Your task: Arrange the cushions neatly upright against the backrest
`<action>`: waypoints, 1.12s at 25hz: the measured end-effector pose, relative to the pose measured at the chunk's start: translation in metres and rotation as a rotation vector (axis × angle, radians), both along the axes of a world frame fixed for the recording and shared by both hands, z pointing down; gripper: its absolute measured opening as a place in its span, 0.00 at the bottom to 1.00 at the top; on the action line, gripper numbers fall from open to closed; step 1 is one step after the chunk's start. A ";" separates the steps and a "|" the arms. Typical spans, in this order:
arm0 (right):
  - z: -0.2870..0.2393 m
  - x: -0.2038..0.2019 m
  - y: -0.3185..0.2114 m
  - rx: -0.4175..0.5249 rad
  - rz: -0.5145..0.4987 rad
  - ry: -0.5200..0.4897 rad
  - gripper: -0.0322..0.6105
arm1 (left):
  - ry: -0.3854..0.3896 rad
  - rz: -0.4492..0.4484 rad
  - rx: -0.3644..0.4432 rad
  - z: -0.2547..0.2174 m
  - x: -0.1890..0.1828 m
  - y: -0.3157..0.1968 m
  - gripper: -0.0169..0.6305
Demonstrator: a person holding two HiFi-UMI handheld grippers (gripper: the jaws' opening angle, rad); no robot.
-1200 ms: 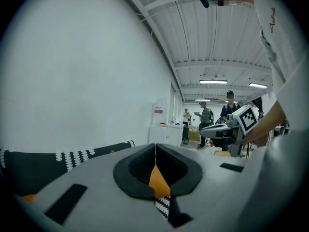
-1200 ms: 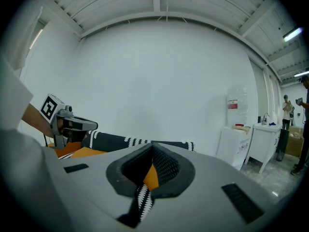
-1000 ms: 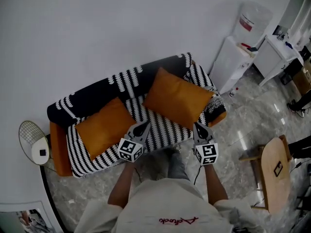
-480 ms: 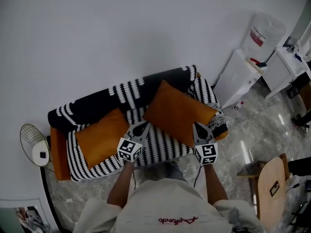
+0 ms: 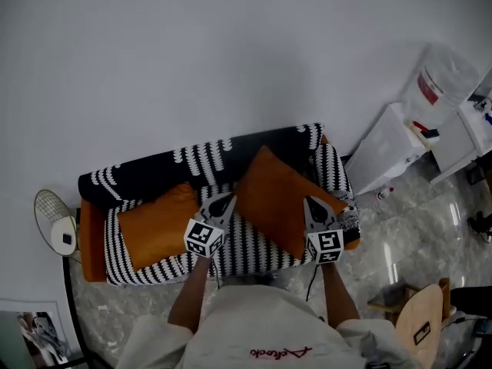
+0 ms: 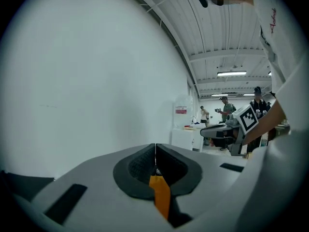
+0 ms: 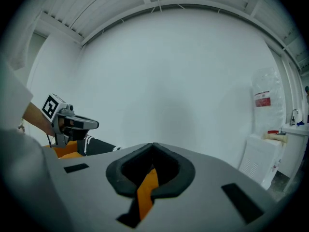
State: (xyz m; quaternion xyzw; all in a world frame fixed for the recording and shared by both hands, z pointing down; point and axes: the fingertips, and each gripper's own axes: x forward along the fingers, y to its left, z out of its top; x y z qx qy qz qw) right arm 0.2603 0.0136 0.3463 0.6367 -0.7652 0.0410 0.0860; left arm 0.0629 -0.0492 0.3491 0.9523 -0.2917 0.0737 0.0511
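A sofa (image 5: 146, 171) with a black-and-white striped cover stands against the white wall. The left orange cushion (image 5: 157, 221) lies tilted on the seat. The right orange cushion (image 5: 280, 198) leans on the backrest by the right armrest. My left gripper (image 5: 223, 201) is shut over the seat, just left of the right cushion's lower corner. My right gripper (image 5: 310, 203) is shut over that cushion's lower right part. In the left gripper view the pads (image 6: 155, 151) meet with nothing seen between them. In the right gripper view the jaws (image 7: 153, 153) are likewise together, and the left gripper (image 7: 72, 123) shows at the left.
A white water dispenser (image 5: 392, 141) stands right of the sofa. A small round fan (image 5: 54, 221) sits at its left end. A wooden chair (image 5: 419, 330) is at the lower right. People (image 6: 227, 108) stand far off in the room.
The sofa has slid lower in the head view. Both grippers now reach farther over the seat, and the right one overlaps the right cushion. Both stay shut.
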 end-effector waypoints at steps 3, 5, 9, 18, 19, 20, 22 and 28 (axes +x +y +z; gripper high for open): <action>0.008 0.008 -0.016 -0.012 -0.017 -0.006 0.09 | -0.016 -0.017 -0.003 0.004 0.003 -0.013 0.07; 0.013 0.010 -0.026 -0.024 -0.023 -0.011 0.09 | -0.024 -0.030 -0.013 0.009 0.001 -0.021 0.07; 0.021 0.008 -0.042 -0.043 -0.022 -0.014 0.09 | -0.025 -0.045 -0.034 0.017 -0.006 -0.036 0.07; 0.027 0.007 -0.060 -0.066 0.062 -0.017 0.09 | -0.037 0.042 -0.066 0.029 0.001 -0.073 0.07; 0.029 0.010 -0.059 -0.068 0.082 -0.019 0.09 | -0.039 0.062 -0.071 0.031 0.005 -0.076 0.07; 0.031 0.014 -0.057 -0.071 0.105 -0.021 0.09 | -0.041 0.084 -0.076 0.034 0.011 -0.080 0.07; 0.036 0.026 -0.050 -0.081 0.161 -0.027 0.09 | -0.047 0.137 -0.087 0.039 0.027 -0.085 0.07; 0.054 0.077 -0.007 -0.125 0.373 -0.037 0.09 | -0.060 0.342 -0.112 0.056 0.097 -0.085 0.07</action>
